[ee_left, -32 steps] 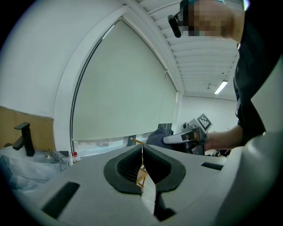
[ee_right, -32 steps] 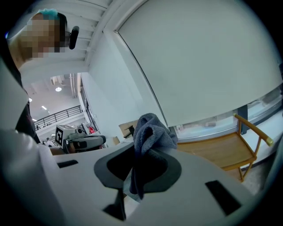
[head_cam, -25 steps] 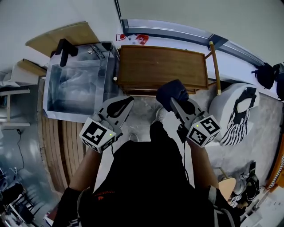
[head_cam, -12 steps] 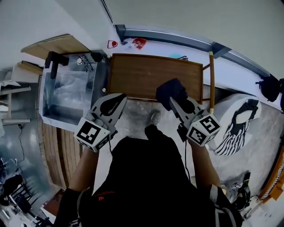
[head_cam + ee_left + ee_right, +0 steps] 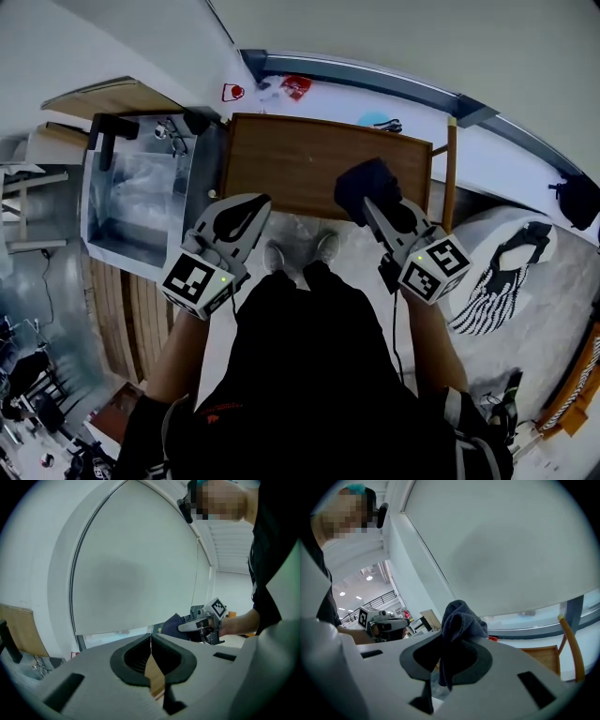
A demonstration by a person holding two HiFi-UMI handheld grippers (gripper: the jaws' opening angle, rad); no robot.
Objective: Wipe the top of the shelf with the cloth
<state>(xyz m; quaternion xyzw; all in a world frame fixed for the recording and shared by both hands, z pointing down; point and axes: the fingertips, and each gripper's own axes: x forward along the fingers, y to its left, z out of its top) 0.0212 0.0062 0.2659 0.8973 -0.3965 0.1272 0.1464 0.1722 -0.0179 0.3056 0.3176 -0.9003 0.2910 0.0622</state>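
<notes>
The right gripper (image 5: 379, 204) has carried the cloth (image 5: 367, 181) over the shelf's (image 5: 291, 159) near right corner. It is clamped on a bunched fold of the cloth, which looks soft and light. The left gripper (image 5: 247, 212), jaws together and empty, hangs before the shelf's front.

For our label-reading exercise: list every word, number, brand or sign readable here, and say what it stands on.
None can be read.
Left marker cube on the left hand-held gripper: square pattern, no letters.
Right marker cube on the right hand-held gripper, which holds the cloth: likewise.
Red-edged label by the wall: too small to read.
Red logo on the black shirt: too small.
</notes>
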